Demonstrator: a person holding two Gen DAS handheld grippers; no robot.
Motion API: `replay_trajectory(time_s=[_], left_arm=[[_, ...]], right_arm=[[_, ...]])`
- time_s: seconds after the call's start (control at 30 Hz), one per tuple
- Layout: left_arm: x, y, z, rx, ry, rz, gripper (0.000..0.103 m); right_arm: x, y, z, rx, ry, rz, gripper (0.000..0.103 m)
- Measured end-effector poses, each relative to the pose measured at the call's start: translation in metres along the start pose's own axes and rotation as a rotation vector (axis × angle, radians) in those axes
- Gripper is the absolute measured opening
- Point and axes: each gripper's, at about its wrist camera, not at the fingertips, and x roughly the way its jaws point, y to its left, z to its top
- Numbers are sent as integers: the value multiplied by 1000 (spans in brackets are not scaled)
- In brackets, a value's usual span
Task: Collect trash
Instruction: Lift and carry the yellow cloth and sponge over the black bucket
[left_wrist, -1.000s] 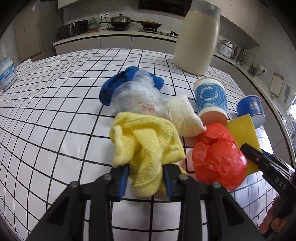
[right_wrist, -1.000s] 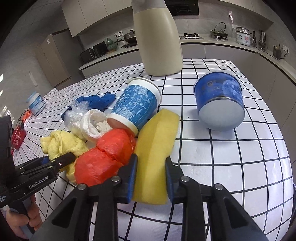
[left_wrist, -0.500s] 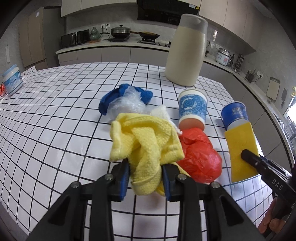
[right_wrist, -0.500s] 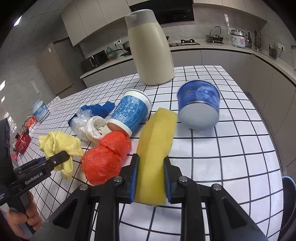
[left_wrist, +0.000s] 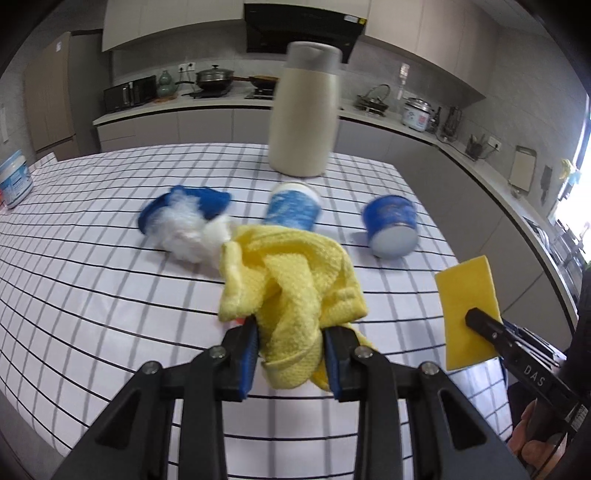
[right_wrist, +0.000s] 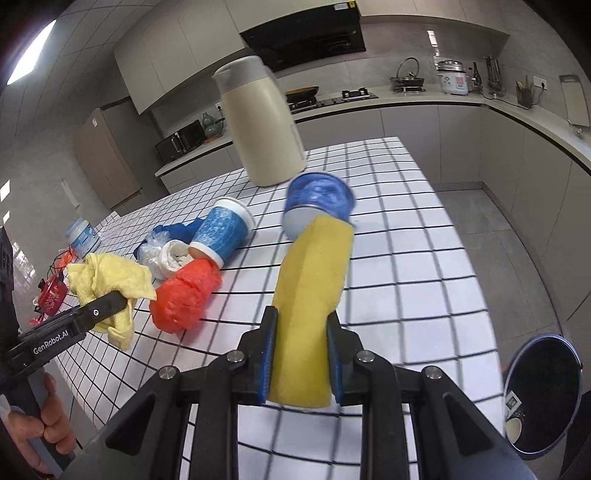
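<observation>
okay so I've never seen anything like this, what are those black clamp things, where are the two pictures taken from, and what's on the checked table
There is no robot: a person holds a clamp-like tool in each hand, each with two fingers and a wide-angle camera looking along them. One picture comes from each tool.

The left gripper is shut on a yellow cloth. The right gripper is shut on a yellow sponge.

On the checked table lie a red plastic bag, a tipped blue-and-white paper cup, a blue tub on its side, crumpled clear plastic over something blue, and a tall cream jug. A dark bin stands on the floor beside the table.
</observation>
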Motion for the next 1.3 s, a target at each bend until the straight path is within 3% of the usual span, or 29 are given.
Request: replay_trajectory(time_s=[0.8,1.1,1.3], left_arm=[[26,-264,-42,302,130,-332,32],[42,-338,-72,345,203,-382,32],[63,-367,-94,346,251,-356,32]], right_arm=[[-134,-218,-49,250,-59,-264,26],[-168,-297,-86,334,-32,-352,26],[-173,-336,-104,351,0,-367,26]])
